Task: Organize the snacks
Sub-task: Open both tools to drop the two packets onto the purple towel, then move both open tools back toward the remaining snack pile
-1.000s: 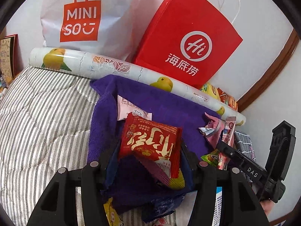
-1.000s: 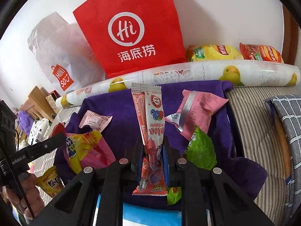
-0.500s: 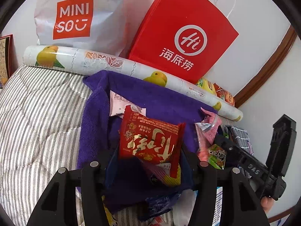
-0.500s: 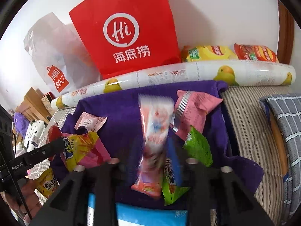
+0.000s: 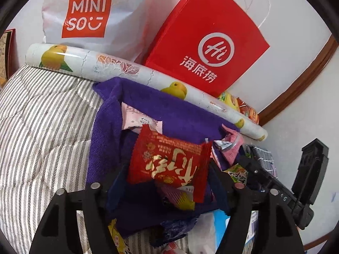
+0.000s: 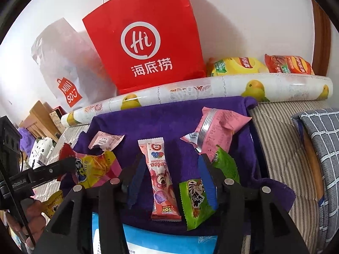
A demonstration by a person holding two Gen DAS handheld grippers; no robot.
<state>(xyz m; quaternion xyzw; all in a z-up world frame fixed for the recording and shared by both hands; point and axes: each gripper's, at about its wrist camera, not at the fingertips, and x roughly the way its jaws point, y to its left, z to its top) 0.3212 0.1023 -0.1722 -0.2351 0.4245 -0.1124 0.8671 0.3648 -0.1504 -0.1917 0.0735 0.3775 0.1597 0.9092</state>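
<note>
A red snack packet (image 5: 169, 160) with gold lettering lies tilted on a yellow-pink packet over the purple towel (image 5: 180, 114). It sits between the fingers of my left gripper (image 5: 167, 169), whose jaws are opening and no longer pinch it. My right gripper (image 6: 169, 167) is also opening. A long pink stick packet (image 6: 161, 177) lies flat on the purple towel (image 6: 169, 122) between its blue pads (image 6: 135, 175), free of both. Each gripper shows in the other's view: the right gripper (image 5: 264, 173) and the left gripper (image 6: 63, 165), held by a hand.
On the towel lie a pink packet (image 6: 216, 131), two green packets (image 6: 195, 201), a small pink packet (image 6: 106, 140) and a yellow-pink packet (image 6: 95, 169). Behind are a bird-print roll (image 6: 211, 89), a red paper bag (image 6: 144, 38), a white bag (image 5: 89, 14) and two crisp bags (image 6: 237, 66). A checked pillow (image 6: 317, 148) lies right.
The right jaws opened and the pink stick packet dropped from upright between them onto the towel. The left jaws widened and the red packet settled lower and flatter.
</note>
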